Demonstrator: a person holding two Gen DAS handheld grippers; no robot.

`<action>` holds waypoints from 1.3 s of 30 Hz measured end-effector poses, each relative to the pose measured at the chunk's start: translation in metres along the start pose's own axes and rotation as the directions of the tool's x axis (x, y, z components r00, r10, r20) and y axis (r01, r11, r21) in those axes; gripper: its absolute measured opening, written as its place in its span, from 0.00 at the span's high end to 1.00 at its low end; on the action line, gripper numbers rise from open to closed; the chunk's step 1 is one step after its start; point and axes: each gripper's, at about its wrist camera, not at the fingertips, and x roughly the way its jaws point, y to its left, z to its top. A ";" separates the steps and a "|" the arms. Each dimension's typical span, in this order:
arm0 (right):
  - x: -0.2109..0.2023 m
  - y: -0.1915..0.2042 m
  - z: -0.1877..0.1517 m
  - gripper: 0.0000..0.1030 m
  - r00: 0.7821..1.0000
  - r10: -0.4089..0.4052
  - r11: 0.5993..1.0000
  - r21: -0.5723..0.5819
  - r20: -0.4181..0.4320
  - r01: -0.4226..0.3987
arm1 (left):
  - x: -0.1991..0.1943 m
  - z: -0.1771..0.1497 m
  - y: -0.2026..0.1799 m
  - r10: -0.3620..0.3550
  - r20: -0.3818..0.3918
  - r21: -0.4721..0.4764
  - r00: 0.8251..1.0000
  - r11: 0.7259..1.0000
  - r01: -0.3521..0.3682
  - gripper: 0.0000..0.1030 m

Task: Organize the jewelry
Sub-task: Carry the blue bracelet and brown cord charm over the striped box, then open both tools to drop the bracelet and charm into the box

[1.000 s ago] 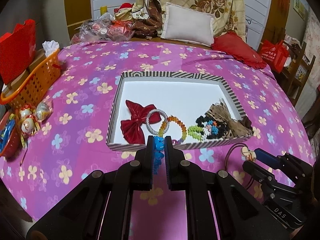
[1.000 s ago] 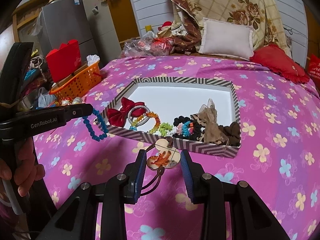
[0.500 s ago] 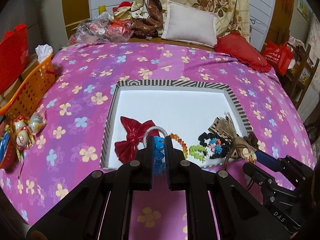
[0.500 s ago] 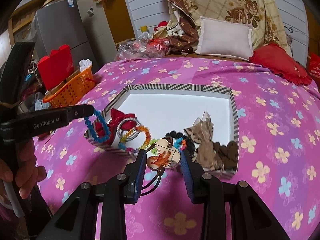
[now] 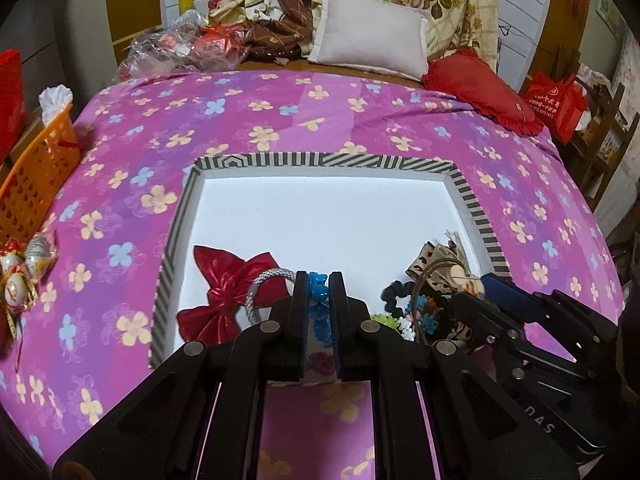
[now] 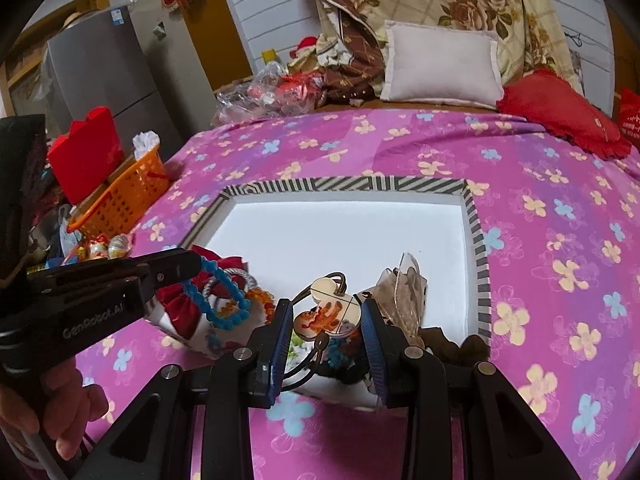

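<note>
Left gripper (image 5: pixel 318 288) jaws clamped nearly together on a blue bead bracelet (image 6: pixel 218 298); the loop of round knobbly beads hangs below the tips, over the near-left part of the tray (image 5: pixel 320 159). Right gripper (image 6: pixel 326 316) jaws clamped on a flat glossy charm (image 6: pixel 326 312), mouse-head shape with 2 round ears and an orange cartoon print, a thin dark cord loop (image 6: pixel 310 360) dangling under it; it sits above the tray's near edge. Tray: shallow rectangular box, smooth white floor, black-and-white striped rim, lying on a bed (image 5: pixel 280 128) with a pink-purple flower-print sheet. In the tray, all along the near side: shiny red satin bow (image 5: pixel 224 284), silver mesh bangle (image 5: pixel 264 280) overlapping it, orange translucent bead bracelet (image 6: pixel 262 294), a clump of dark and coloured scrunchies (image 5: pixel 404 304), and a leopard-print ribbon bow (image 5: pixel 434 260) at right. Far half of the tray floor is bare. Off the bed's left edge: orange plastic lattice basket (image 6: pixel 128 196), red box (image 6: pixel 86 160) behind it. White pillow (image 5: pixel 368 32) and red frilled cushion (image 5: pixel 480 88) at the head. A hand (image 6: pixel 60 412) grips the left gripper's handle.
</note>
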 end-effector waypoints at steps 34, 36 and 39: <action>0.038 -0.009 -0.014 0.59 0.998 -0.010 1.000 0.005 -0.058 0.010 | 0.057 -0.021 0.031 0.083 -0.111 -0.065 0.990 0.994 -0.090 0.82; 0.033 -0.007 -0.015 0.59 0.999 -0.010 1.000 0.006 -0.054 0.011 | 0.052 -0.021 0.030 0.078 -0.101 -0.069 0.992 0.994 -0.085 0.56; 0.024 -0.005 -0.017 0.59 0.999 -0.008 1.000 0.014 -0.046 0.009 | 0.041 -0.022 0.030 0.075 -0.071 -0.069 0.995 0.994 -0.080 0.52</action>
